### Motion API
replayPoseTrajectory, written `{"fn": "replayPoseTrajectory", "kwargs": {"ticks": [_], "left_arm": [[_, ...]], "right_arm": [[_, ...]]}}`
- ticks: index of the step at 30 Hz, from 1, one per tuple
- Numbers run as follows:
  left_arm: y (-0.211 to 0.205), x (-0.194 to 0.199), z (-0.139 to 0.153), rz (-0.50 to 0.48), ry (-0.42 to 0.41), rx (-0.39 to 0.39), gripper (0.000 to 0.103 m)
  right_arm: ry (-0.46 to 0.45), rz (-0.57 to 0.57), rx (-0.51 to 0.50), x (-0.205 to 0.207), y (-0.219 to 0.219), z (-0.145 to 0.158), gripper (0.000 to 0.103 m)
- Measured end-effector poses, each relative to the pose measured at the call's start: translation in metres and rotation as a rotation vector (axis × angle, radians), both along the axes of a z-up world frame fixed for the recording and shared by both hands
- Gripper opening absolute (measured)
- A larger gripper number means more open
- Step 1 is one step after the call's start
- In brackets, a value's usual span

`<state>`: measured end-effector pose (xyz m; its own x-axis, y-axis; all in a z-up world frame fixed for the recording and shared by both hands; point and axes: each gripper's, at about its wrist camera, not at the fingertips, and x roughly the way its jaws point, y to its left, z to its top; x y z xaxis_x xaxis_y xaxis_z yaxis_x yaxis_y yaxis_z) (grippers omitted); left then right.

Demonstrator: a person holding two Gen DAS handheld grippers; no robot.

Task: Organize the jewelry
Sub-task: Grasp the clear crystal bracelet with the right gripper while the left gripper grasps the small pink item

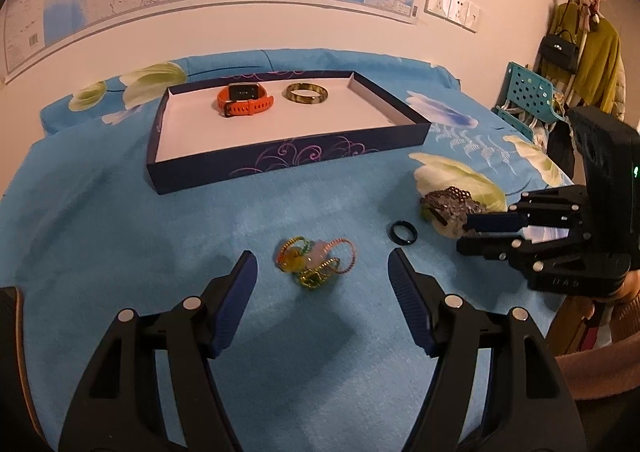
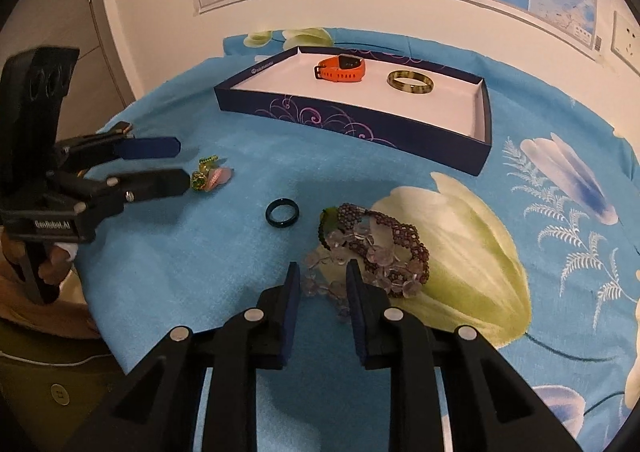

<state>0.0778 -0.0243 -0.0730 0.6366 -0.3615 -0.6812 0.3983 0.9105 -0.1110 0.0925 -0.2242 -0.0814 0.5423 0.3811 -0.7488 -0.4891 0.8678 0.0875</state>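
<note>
Blue floral cloth (image 1: 120, 220) carries box (image 1: 288, 156), black ring (image 1: 404, 232), bead bracelets (image 2: 376, 248), colourful chains (image 1: 316, 262).

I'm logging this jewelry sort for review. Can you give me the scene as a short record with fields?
in box: orange watch, green-brown bangle
on cloth: black ring, colourful bead tangle, purple and clear bead bracelets
left gripper: open, tangle between its fingers, not touching
right gripper: partly open around clear beads
</note>
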Motion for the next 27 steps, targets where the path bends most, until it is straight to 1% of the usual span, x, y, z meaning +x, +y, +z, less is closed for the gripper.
{"fn": "replayPoseTrajectory", "kwargs": {"ticks": [4,5,6,16,17,19,20,22,23,24,27], "left_arm": [[0.001,0.001,-0.002,-0.003,0.008,-0.010,0.067],[0.001,0.001,-0.001,-0.004,0.009,-0.011,0.067],[0.001,0.000,-0.002,-0.008,0.012,-0.014,0.067],[-0.001,-0.001,-0.003,-0.018,0.013,-0.011,0.067],[-0.001,-0.001,-0.003,-0.020,0.015,-0.012,0.067],[-0.002,-0.001,-0.004,-0.020,0.014,-0.011,0.067],[-0.002,-0.001,-0.003,-0.021,0.015,-0.011,0.067],[-0.002,0.000,-0.004,-0.022,0.016,-0.010,0.067],[-0.002,0.000,-0.004,-0.023,0.016,-0.010,0.067],[-0.003,0.000,-0.004,-0.024,0.018,-0.010,0.067],[-0.004,0.001,-0.004,-0.024,0.020,-0.008,0.067]], "right_arm": [[-0.011,-0.015,0.059,-0.002,-0.012,0.011,0.019],[-0.010,-0.017,0.070,-0.002,-0.013,0.013,0.005],[-0.006,-0.019,0.086,-0.001,-0.016,0.015,0.000],[-0.050,-0.070,0.169,-0.002,-0.040,0.040,0.000],[-0.046,-0.073,0.162,-0.002,-0.041,0.040,0.001],[-0.035,-0.102,0.090,0.000,-0.039,0.031,0.010],[-0.015,-0.103,0.079,0.001,-0.039,0.026,0.017],[0.030,-0.114,0.073,0.003,-0.039,0.012,0.023],[0.040,-0.122,0.075,0.004,-0.039,0.009,0.034],[0.054,-0.126,0.085,0.005,-0.040,0.005,0.038],[0.088,-0.120,0.096,0.006,-0.038,-0.003,0.038]]}}
